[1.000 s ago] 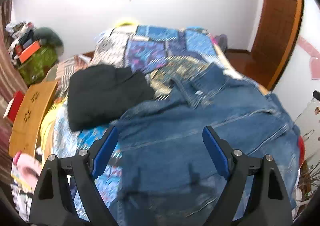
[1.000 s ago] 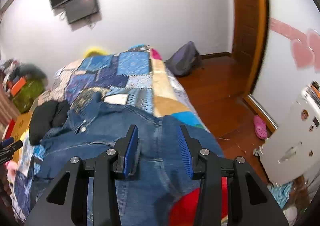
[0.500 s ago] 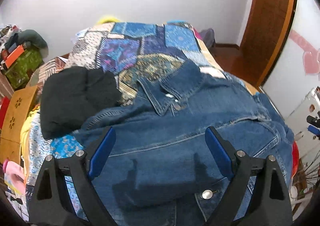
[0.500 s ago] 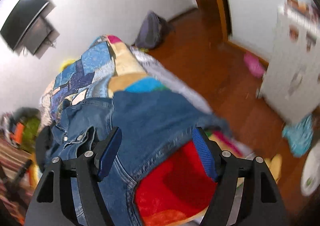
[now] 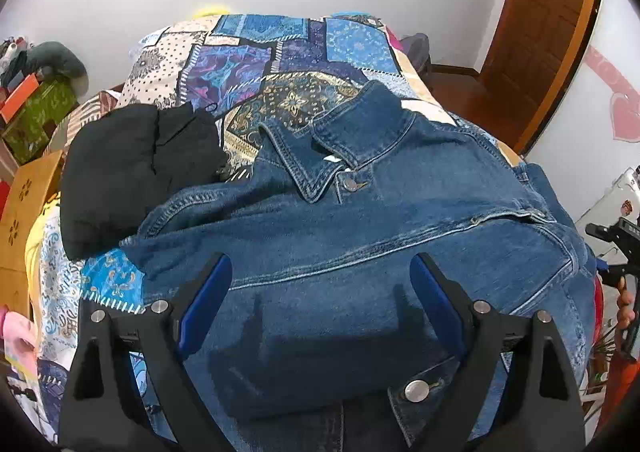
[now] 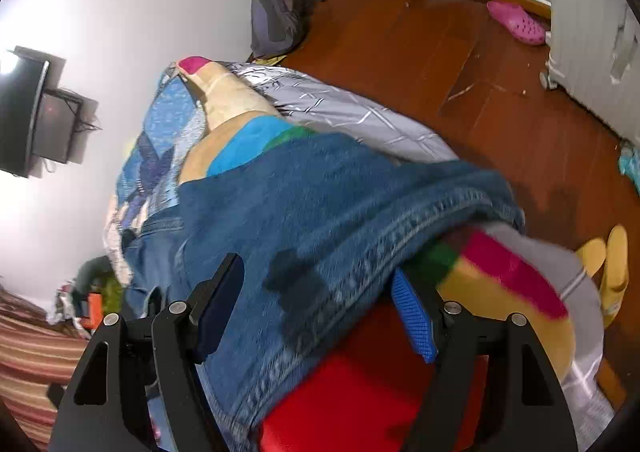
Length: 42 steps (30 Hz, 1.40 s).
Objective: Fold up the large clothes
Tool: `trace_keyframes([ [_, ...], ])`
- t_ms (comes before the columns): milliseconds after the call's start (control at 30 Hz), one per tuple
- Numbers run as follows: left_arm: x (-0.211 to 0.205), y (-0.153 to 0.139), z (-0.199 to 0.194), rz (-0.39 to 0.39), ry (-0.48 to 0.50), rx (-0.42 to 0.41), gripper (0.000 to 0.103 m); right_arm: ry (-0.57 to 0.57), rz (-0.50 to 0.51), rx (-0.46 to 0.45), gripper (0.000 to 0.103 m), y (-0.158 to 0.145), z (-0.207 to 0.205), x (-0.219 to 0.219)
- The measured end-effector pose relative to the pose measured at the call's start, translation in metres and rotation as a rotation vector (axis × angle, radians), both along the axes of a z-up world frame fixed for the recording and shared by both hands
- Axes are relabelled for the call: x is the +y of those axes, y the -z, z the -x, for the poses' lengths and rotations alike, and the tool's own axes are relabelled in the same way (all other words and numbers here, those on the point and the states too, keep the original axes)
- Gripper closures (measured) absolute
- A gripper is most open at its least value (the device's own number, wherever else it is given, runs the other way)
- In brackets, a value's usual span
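A blue denim jacket [image 5: 360, 219] lies spread front-up on the patchwork bed [image 5: 280, 51], collar toward the far wall. My left gripper [image 5: 320, 288] is open and empty, hovering just above the jacket's lower body. In the right wrist view the jacket's right side [image 6: 320, 219] hangs over the bed's edge. My right gripper [image 6: 316, 300] is open and tilted, with its jaws on either side of the denim hem, not closed on it. The right gripper also shows at the far right of the left wrist view [image 5: 620, 248].
A folded black garment [image 5: 136, 163] lies on the bed left of the jacket. A wooden stand [image 5: 24, 211] and clutter [image 5: 36, 107] are at the left. A backpack [image 6: 276, 19], pink shoe [image 6: 520, 19] and yellow slippers [image 6: 608, 272] lie on the wooden floor. A red cushion [image 6: 360, 404] sits under the hem.
My left gripper has moved forward over the jacket. My right gripper has opened wide, rolled and swung down to the jacket's right edge.
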<state>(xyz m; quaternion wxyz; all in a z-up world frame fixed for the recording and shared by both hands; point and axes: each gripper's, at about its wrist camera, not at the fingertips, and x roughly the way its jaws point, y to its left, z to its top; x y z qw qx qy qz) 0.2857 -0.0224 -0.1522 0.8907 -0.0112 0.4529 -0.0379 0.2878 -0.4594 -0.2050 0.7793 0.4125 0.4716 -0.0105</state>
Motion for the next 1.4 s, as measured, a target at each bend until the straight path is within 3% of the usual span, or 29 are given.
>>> trace_keyframes([
  [133,0.002,0.004,0.003,0.004,-0.001,0.007,0.012,0.003,0.066,0.02,0.039,-0.001,-0.013,0.003],
  [300,0.006,0.004,0.008,0.008,0.0,0.003,0.012,0.064,0.132,0.051,0.081,-0.006,-0.012,-0.004],
  [367,0.007,0.004,0.01,0.01,0.002,-0.002,0.012,0.068,0.147,0.033,0.086,-0.016,-0.008,-0.005],
  [633,0.019,-0.002,0.017,0.037,-0.007,-0.023,0.012,0.034,0.216,-0.136,0.093,-0.087,0.011,0.015],
  [800,0.024,-0.007,0.022,0.058,-0.006,-0.041,0.012,-0.117,0.268,-0.321,0.094,-0.147,0.018,0.076],
  [933,0.026,-0.009,0.027,0.06,0.001,-0.053,0.012,-0.278,0.292,-0.407,0.094,-0.169,0.023,0.129],
  [1067,0.028,-0.011,0.034,0.063,0.013,-0.06,0.012,-0.403,0.301,-0.386,0.094,-0.153,0.024,0.17],
  [1267,0.028,-0.01,0.042,0.041,0.028,-0.063,0.012,-0.513,0.274,-0.225,0.094,-0.094,0.016,0.199],
  [1400,0.026,-0.009,0.047,0.033,0.032,-0.065,0.012,-0.535,0.324,-0.195,0.094,-0.093,0.025,0.208],
])
